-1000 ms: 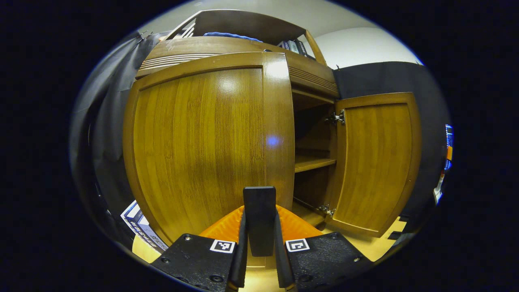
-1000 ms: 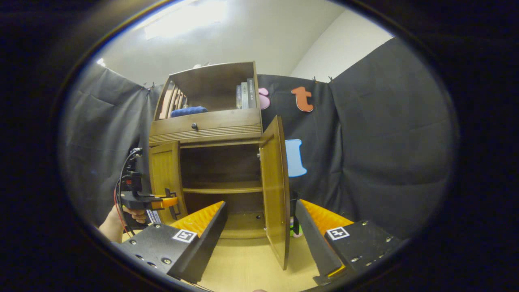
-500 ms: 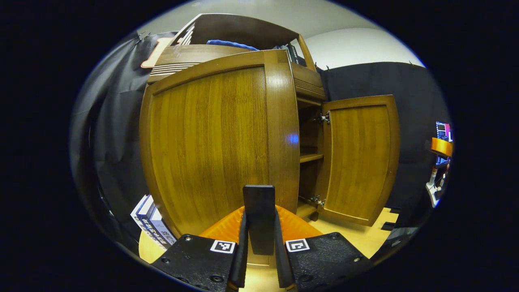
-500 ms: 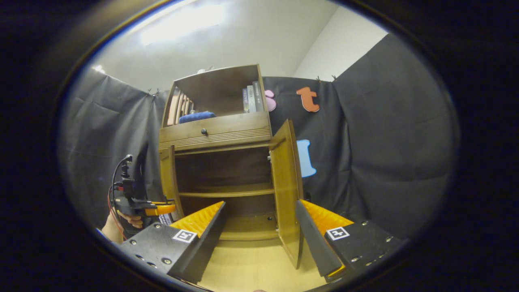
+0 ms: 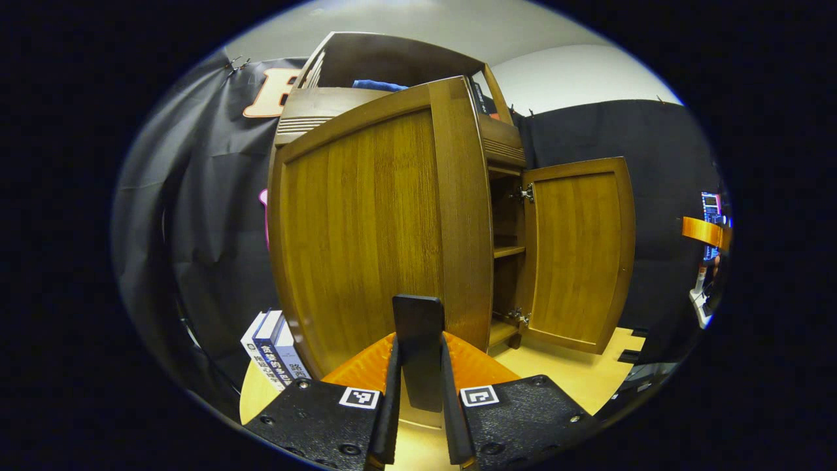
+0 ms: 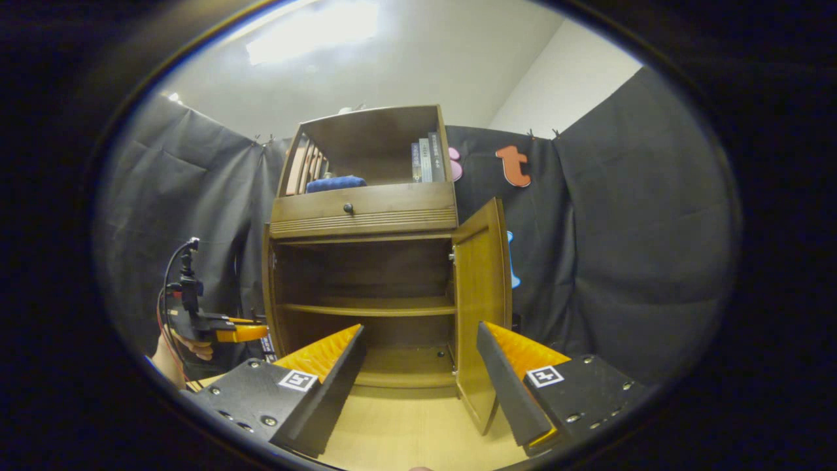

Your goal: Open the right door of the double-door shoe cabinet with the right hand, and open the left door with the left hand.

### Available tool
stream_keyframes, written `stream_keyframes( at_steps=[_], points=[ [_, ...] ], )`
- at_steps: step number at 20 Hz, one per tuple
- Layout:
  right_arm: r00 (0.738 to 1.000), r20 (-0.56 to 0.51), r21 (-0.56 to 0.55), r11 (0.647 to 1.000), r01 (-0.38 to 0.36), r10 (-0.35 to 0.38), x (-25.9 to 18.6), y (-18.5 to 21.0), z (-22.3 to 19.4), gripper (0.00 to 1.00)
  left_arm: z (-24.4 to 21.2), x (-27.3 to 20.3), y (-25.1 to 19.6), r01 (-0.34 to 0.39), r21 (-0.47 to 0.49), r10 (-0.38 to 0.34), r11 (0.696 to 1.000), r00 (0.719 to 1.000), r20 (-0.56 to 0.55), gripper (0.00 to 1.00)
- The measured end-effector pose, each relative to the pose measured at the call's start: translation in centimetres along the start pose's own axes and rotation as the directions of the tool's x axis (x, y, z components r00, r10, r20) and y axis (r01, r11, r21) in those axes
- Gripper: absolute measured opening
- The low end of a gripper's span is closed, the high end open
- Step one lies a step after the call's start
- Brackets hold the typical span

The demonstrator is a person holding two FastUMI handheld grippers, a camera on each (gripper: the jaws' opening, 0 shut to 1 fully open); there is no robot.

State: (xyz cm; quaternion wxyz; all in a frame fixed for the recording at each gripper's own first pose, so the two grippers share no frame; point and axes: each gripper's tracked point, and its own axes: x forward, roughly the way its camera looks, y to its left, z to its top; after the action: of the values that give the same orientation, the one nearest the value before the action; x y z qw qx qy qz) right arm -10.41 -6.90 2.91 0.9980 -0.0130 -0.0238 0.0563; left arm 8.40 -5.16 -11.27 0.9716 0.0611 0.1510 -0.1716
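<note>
Between tool point(image 5: 418, 399) fingers, left door's handle point(image 5: 418, 340)

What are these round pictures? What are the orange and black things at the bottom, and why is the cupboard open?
A person holds a pincher tool in each hand, and a tiny camera rides on each one. The left gripper view looks along the left gripper, whose fingers are pinched on the black door handle of the left door. The right gripper view looks along the right gripper, open and holding nothing. The shoe cabinet has both doors swung out; the right door stands wide. Inside are bare shelves. Books lean on the floor beside it.
</note>
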Motion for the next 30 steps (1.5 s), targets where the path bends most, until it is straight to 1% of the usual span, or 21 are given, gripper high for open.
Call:
stream_keyframes(
  at_steps=[4,8,10,13,14,16,17,18,19,20,26,27,29,30],
  points=[
    [1.0,-0.006,-0.007,1.0,-0.024,0.024,0.2,1.4,-0.4,1.0,-0.1,-1.6,1.2,-0.04,-0.01,0.04,0.999,0.999,0.003,0.3],
    [0.999,-0.006,-0.031,0.999,-0.036,0.036,0.6,2.5,-0.3,1.0,-0.4,-2.9,2.4,-0.096,-0.013,0.096,0.995,0.995,0.013,0.29],
    [0.999,0.0,-0.034,0.998,-0.048,0.048,0.8,3.3,0.0,1.0,-0.4,-3.6,3.1,-0.122,-0.005,0.122,0.992,0.992,0.019,0.3],
    [0.998,0.02,-0.041,0.998,-0.053,0.054,0.8,3.8,0.7,1.0,-1.3,-4.1,5.4,-0.182,0.004,0.182,0.983,0.983,0.002,0.29],
    [0.998,0.027,-0.043,0.998,-0.05,0.052,0.8,3.9,0.8,1.0,-1.2,-4.8,6.4,-0.215,0.006,0.215,0.977,0.977,0.001,0.31],
    [0.998,0.037,-0.04,0.998,-0.055,0.057,0.8,4.4,1.0,1.0,-1.5,-5.0,8.1,-0.251,0.003,0.251,0.968,0.968,0.0,0.19],
    [0.997,0.037,-0.037,0.998,-0.06,0.061,0.9,4.6,1.0,1.0,-1.4,-5.3,8.6,-0.257,-0.004,0.257,0.967,0.966,0.007,0.14],
    [0.997,0.037,-0.038,0.997,-0.061,0.062,1.0,4.8,1.0,1.0,-1.4,-5.6,9.1,-0.262,-0.01,0.262,0.965,0.965,0.002,0.19],
    [0.997,0.036,-0.041,0.997,-0.061,0.063,1.1,4.9,0.8,1.0,-1.6,-6.0,9.8,-0.266,-0.024,0.266,0.964,0.964,0.001,0.12],
    [0.997,0.034,-0.045,0.997,-0.061,0.062,1.2,5.1,0.7,1.0,-1.5,-6.3,10.2,-0.265,-0.04,0.265,0.963,0.964,-0.003,0.17],
    [0.996,0.016,-0.048,0.995,-0.091,0.092,2.0,7.2,-0.1,1.0,-1.8,-7.6,13.1,-0.24,-0.077,0.24,0.968,0.971,-0.005,0.08],
    [0.995,0.016,-0.048,0.994,-0.095,0.096,2.1,7.5,-0.2,1.0,-1.8,-7.7,13.5,-0.234,-0.079,0.234,0.969,0.972,-0.004,0.06],
    [0.995,0.015,-0.043,0.994,-0.101,0.102,2.0,8.0,-0.3,1.0,-1.8,-7.9,14.0,-0.199,-0.07,0.2,0.978,0.98,0.008,0.02],
    [0.995,0.015,-0.04,0.994,-0.1,0.101,2.2,8.0,-0.3,1.0,-1.8,-7.9,14.3,-0.186,-0.066,0.188,0.98,0.982,0.015,0.03]
  ],
)
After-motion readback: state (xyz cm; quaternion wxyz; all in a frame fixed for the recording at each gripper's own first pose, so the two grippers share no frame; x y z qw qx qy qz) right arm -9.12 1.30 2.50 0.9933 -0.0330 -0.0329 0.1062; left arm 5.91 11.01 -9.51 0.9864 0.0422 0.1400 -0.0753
